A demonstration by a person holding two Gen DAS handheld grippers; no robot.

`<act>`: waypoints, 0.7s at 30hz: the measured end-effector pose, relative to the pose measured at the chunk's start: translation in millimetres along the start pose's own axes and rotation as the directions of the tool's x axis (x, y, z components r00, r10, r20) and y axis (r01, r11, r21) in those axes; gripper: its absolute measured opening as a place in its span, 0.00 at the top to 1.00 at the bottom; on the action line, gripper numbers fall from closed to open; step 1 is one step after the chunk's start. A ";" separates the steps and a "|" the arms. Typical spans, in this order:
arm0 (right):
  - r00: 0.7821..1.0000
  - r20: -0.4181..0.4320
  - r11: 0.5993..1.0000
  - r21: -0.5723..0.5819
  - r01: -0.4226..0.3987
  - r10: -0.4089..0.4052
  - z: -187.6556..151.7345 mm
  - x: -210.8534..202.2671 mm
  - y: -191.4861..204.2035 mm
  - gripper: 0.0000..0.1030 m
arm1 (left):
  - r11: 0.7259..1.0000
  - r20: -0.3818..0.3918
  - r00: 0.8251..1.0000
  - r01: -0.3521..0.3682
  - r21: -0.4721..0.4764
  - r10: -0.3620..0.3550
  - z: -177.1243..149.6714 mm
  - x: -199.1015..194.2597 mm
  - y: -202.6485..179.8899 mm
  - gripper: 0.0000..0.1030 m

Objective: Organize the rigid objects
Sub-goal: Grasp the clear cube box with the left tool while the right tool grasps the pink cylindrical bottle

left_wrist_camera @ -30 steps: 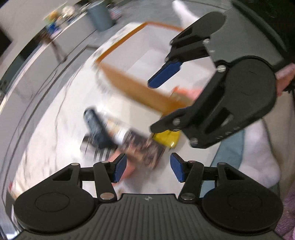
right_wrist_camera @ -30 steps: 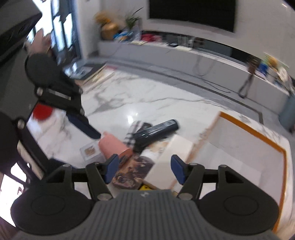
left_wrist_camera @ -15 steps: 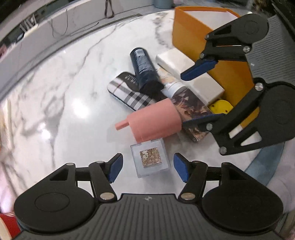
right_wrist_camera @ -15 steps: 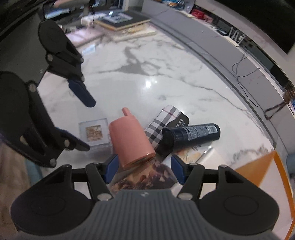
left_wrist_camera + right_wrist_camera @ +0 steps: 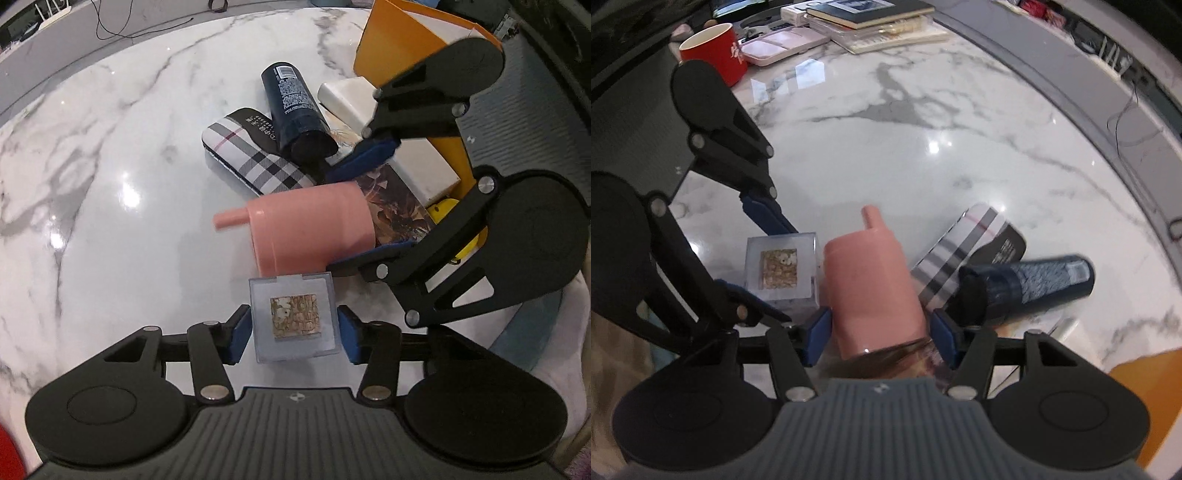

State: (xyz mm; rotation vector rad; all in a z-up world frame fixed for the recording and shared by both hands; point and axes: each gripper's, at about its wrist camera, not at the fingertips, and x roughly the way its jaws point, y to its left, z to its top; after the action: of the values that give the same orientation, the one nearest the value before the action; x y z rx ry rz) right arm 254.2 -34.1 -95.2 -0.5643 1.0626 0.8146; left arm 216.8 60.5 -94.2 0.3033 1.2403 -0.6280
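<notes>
A clear square box [image 5: 295,317] with a gold inlay lies on the marble table between the fingers of my open left gripper [image 5: 293,334]; it also shows in the right wrist view [image 5: 781,267]. A pink cup with a spout [image 5: 306,229] lies on its side beside the box. My open right gripper [image 5: 877,336] straddles the pink cup [image 5: 871,291], its pads close to the sides. Behind lie a plaid case [image 5: 255,155], a dark blue tube [image 5: 295,107], a patterned flat box [image 5: 397,206] and a white box [image 5: 388,133].
An orange bin [image 5: 402,48] stands at the far right behind the pile. A yellow object [image 5: 443,214] lies by the bin. A red mug [image 5: 714,50], a pink tray [image 5: 783,44] and stacked books [image 5: 871,18] sit at the table's far left edge.
Both grippers moved in and down toward the pile. The left fingers now flank the clear box; the right fingers now flank the pink cup.
</notes>
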 end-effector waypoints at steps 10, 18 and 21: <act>0.993 -0.076 0.988 0.133 -0.076 0.087 -11.4 -10.7 19.5 0.42 | 0.997 -0.023 0.997 -0.075 0.002 0.075 -17.6 -11.0 2.9 0.46; 0.997 -0.050 0.994 0.088 -0.057 0.062 -0.3 -4.2 19.5 0.40 | 0.996 0.035 0.996 -0.086 -0.026 0.086 -15.6 -12.4 11.0 0.38; 0.996 -0.040 0.993 0.085 -0.077 0.080 0.3 -0.1 16.4 0.40 | 0.997 0.031 0.997 -0.072 -0.024 0.073 -13.2 -6.9 15.9 0.38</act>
State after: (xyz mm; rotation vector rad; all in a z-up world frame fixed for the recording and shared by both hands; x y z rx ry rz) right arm 241.2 -24.3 -95.4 -0.4741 1.1596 0.8258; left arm 214.7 82.2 -93.7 0.3167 1.1998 -0.5540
